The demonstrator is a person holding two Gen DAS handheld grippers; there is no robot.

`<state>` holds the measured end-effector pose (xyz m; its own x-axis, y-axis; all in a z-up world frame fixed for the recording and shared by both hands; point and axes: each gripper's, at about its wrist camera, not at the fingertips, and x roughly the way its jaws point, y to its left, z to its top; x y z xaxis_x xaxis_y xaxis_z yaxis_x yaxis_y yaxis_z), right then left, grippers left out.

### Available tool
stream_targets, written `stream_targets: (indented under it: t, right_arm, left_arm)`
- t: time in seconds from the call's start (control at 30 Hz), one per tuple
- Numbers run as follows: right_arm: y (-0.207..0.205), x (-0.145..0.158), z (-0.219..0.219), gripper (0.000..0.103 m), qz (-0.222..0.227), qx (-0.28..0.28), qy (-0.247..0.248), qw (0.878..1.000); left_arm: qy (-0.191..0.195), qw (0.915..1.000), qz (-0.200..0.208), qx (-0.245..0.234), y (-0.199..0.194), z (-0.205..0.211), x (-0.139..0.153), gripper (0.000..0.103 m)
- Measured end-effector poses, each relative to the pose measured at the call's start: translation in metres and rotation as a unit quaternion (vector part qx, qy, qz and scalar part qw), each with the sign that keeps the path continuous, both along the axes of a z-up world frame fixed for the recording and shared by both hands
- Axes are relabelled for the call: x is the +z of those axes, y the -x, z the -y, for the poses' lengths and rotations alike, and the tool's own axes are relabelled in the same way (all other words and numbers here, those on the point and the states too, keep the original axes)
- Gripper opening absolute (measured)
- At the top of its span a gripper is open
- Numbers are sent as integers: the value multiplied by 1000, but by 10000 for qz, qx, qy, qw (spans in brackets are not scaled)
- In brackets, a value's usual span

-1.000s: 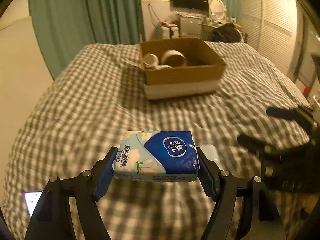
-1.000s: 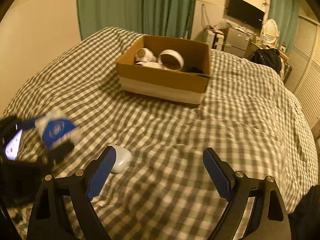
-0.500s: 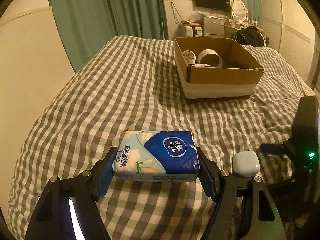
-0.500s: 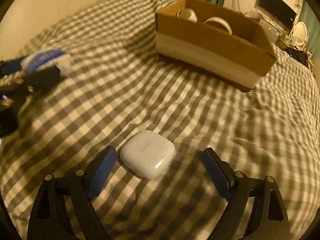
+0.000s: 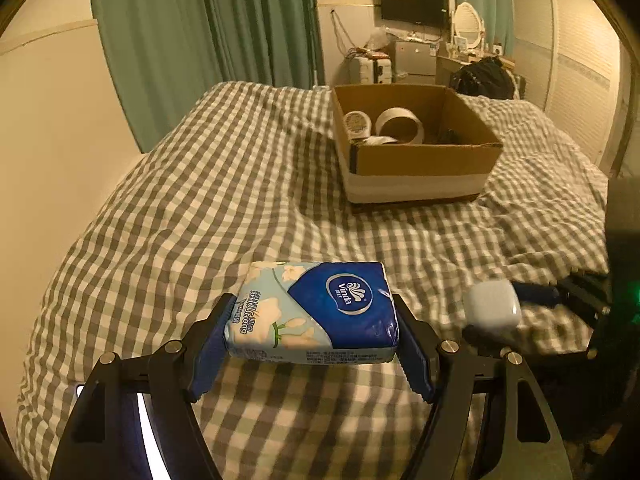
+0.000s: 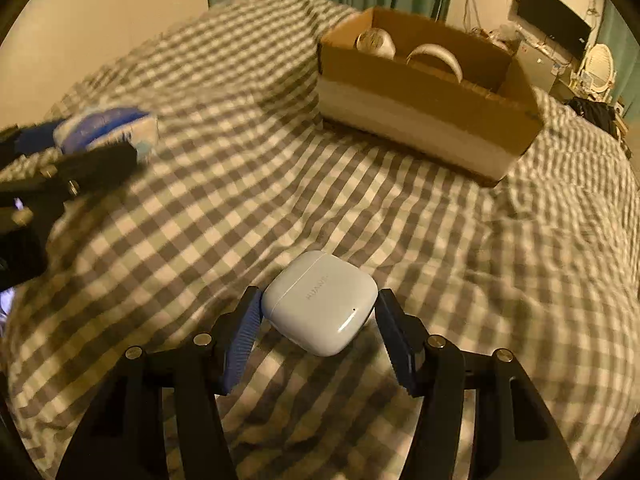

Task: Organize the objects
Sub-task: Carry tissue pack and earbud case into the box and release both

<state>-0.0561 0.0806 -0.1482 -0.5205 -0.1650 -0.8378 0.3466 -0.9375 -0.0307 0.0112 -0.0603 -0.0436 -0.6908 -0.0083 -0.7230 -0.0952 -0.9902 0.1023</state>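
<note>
My left gripper [image 5: 312, 340] is shut on a blue and white Vinda tissue pack [image 5: 316, 312] and holds it above the checked bedspread. It also shows blurred at the left of the right wrist view [image 6: 108, 130]. My right gripper [image 6: 318, 326] has closed its blue pads against both sides of a white earbud case [image 6: 320, 302] that lies on the bedspread. The case also shows in the left wrist view [image 5: 494, 306]. An open cardboard box [image 5: 416, 160] stands farther back on the bed and holds a tape roll [image 5: 400, 124] and a round white item.
The bed [image 5: 240, 184] has a grey and white checked cover. A lit phone screen [image 5: 140, 432] lies under my left gripper. Green curtains, a desk with a TV and a white wardrobe stand behind the bed.
My right gripper has moved down and forward around the earbud case and closed on it. My left gripper has turned with the tissue pack still held, and the box now sits more centred.
</note>
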Motion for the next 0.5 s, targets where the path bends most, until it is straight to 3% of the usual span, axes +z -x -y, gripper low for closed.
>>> stream_targets:
  t: [0.27,0.5]
  right_arm:
    - [-12,62,-22,58,-721,-154,91,9972]
    - [-7,112,-41,58,-1287,-303,119,9911]
  left_arm:
    - [-191,9994,-251,-135,-7,-13,33,76]
    - [-249,9976,-532,-364,20,-29,66,76]
